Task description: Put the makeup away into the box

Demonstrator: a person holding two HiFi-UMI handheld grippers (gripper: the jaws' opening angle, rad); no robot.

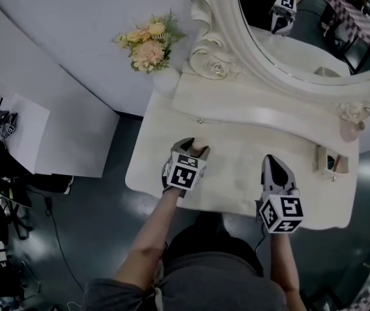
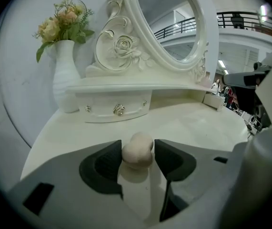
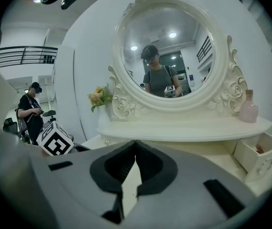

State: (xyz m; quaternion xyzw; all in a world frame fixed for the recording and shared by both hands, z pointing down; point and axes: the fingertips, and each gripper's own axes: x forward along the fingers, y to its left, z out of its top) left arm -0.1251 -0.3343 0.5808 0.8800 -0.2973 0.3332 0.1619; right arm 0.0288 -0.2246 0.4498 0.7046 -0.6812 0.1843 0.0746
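Observation:
A beige makeup sponge (image 2: 136,153) sits low over the white dressing table (image 1: 236,173), between the pads of my left gripper (image 2: 138,146), which is shut on it. In the head view that gripper (image 1: 196,149) is near the table's front left. My right gripper (image 1: 270,161) hovers over the front right of the table. Its jaws (image 3: 136,149) meet at the tips with nothing between them. The box is a small open drawer (image 1: 332,161) at the table's right end. Something red (image 3: 259,149) lies inside it.
An oval mirror (image 1: 301,37) in an ornate frame stands behind a shelf with a small knobbed drawer (image 2: 118,110). A white vase of flowers (image 2: 65,75) stands at the back left. A pink bottle (image 3: 249,109) is on the shelf at right.

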